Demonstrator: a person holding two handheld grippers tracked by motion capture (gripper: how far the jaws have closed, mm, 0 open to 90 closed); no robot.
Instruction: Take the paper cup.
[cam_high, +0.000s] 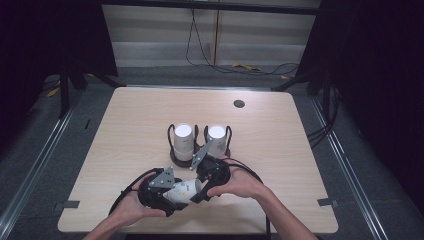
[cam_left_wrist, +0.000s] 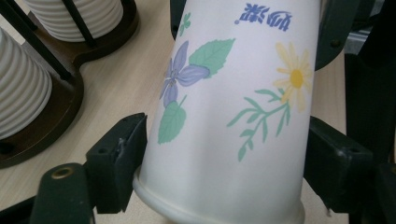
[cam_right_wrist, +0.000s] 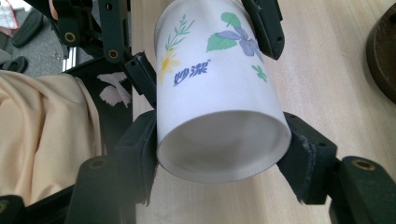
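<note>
Table (cam_high: 150, 130) bearing a rack (cam_high: 181, 159) of stacked cups; near its front edge a floral cup (cam_high: 184, 191) lies on its side, long axis spanning both grippers; right gripper (cam_right_wrist: 219, 140) clamps the base end; left gripper (cam_left_wrist: 224, 158) straddles the rim end, jaws slack.

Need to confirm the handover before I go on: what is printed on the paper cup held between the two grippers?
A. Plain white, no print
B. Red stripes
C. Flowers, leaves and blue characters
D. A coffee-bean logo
C: the paper cup shows a purple flower, a yellow daisy, green leaves and blue characters on white.
</note>
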